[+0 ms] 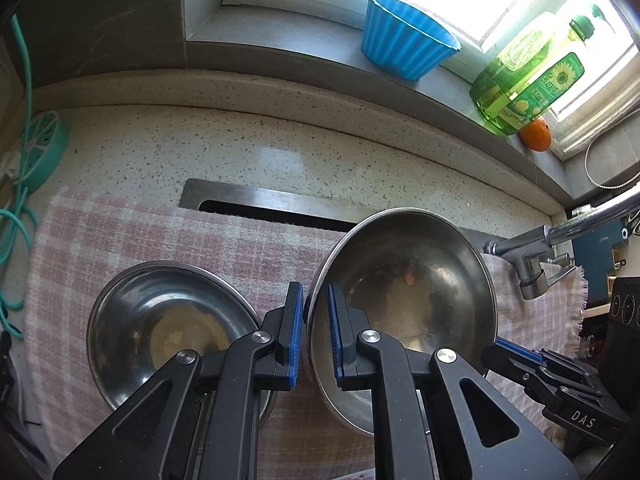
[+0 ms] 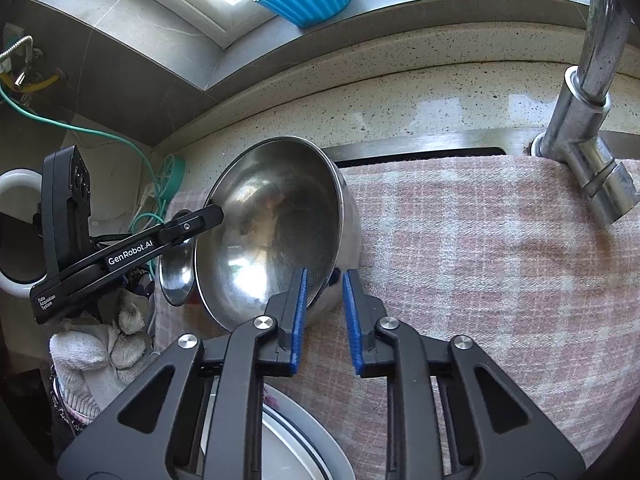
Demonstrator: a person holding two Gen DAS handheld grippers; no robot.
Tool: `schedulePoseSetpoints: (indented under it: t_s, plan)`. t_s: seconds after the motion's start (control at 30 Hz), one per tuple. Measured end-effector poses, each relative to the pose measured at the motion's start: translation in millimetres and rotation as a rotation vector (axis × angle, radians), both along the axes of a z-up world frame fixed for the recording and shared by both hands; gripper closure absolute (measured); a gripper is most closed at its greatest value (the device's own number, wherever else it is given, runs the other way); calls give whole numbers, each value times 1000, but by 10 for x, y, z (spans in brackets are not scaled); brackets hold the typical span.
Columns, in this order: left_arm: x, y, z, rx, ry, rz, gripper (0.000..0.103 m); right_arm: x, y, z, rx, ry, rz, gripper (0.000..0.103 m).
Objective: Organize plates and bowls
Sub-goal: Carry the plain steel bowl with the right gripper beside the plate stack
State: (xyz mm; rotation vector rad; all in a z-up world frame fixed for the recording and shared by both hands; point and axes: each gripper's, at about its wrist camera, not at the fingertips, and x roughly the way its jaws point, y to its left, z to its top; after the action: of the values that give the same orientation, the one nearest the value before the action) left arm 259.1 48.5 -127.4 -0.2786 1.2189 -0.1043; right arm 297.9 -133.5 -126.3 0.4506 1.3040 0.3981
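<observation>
Two grippers at one tilted steel bowl [image 1: 404, 300]

The left gripper [image 1: 313, 332] pinched its rim; the right gripper [image 2: 325, 320] straddled the opposite rim, fingers apart. A second bowl [image 1: 168, 328] lay beside it.

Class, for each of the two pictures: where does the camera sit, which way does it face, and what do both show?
Left wrist: behind the left gripper, facing the window; jaws straddle the tilted bowl; right gripper's tip shows.
Right wrist: behind the right gripper, facing the same way; left gripper and glove show.
Shared: bowl, towel, blue cup.
</observation>
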Motion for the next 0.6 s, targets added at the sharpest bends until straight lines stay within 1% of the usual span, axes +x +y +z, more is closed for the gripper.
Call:
schedulePoseSetpoints:
  t_s: [0.07, 0.17, 0.3, 0.43, 0.6]
  plan:
    - [-4, -5, 3, 7, -5, -2, 92, -2, 10, -1, -9, -7, -1, 88]
    - [-20, 6, 12, -7, -7, 9, 92, -12, 0, 0, -12, -5, -4, 89]
    - [-68, -33, 54, -5, -17, 4, 92, -58, -17, 46, -27, -12, -2, 89]
    - [-160, -69, 104, -19, -26, -2, 92, -154, -105, 100, -22, -16, -1, 89]
    - [-331, -214, 200, -30, -50, -26, 92, -346, -288, 216, -28, -30, -5, 89]
